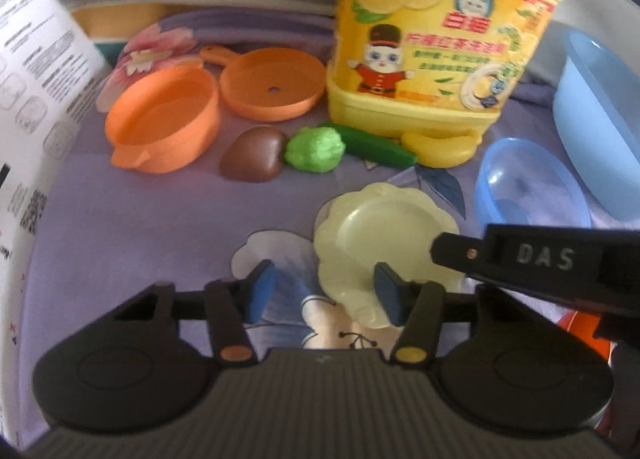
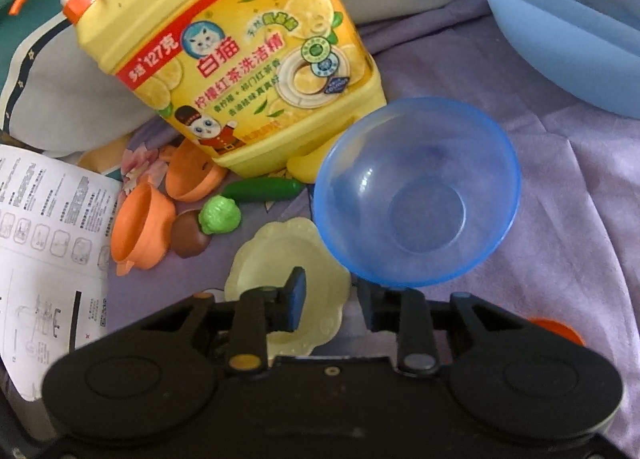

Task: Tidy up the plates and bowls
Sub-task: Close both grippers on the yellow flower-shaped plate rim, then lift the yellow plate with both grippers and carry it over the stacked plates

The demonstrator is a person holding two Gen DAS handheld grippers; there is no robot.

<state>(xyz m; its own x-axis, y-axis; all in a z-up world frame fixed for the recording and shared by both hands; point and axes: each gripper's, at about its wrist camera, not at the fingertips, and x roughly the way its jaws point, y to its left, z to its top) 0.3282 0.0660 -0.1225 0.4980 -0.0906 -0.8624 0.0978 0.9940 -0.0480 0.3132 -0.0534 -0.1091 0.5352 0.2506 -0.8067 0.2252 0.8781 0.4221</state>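
Note:
A pale yellow scalloped plate lies on the purple cloth; it also shows in the right wrist view. My left gripper is open, its right pad over the plate's near edge, nothing held. A small clear blue bowl sits right of the plate, also in the left wrist view. My right gripper is open, its left finger over the plate, its right finger under the bowl's near rim. The right gripper's body reaches in from the right.
A big yellow dish-soap bottle stands behind. Orange toy pot, orange pan, brown toy, green lettuce, cucumber and banana lie around. A large blue basin is right; a paper sheet left.

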